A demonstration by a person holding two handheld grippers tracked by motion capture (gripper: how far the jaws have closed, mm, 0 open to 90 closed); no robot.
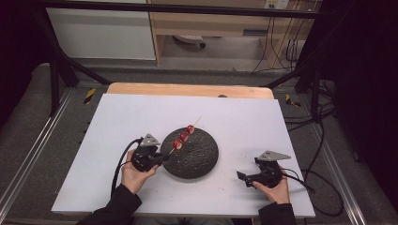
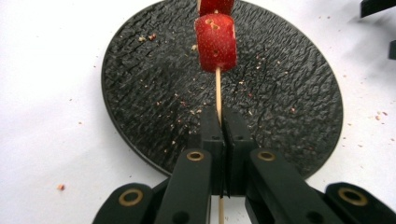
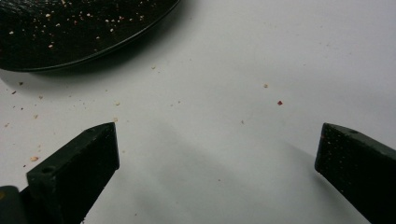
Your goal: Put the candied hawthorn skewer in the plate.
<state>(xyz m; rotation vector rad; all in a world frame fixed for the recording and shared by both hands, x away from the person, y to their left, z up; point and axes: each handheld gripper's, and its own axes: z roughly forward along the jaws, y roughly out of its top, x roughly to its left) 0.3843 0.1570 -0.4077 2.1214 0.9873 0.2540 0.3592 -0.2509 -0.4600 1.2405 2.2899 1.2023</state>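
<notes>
A thin wooden skewer (image 1: 185, 135) carries three red strawberry pieces and slants up over a round black plate (image 1: 199, 161). My left gripper (image 1: 162, 158) is shut on the skewer's lower end, at the plate's left rim. In the left gripper view the stick (image 2: 218, 93) runs up from between the closed jaws to the nearest strawberry piece (image 2: 215, 42), above the plate (image 2: 140, 93). My right gripper (image 1: 243, 178) rests low over the white table to the right of the plate. Its jaws stand wide apart with nothing between them, its midpoint (image 3: 217, 154) over bare table.
The white table top (image 1: 141, 117) has room behind and on both sides of the plate. Crumbs lie scattered on the plate's edge (image 3: 70, 46) and the table near it. Cables trail from both grippers. Black frame legs and floor cables stand beyond the table.
</notes>
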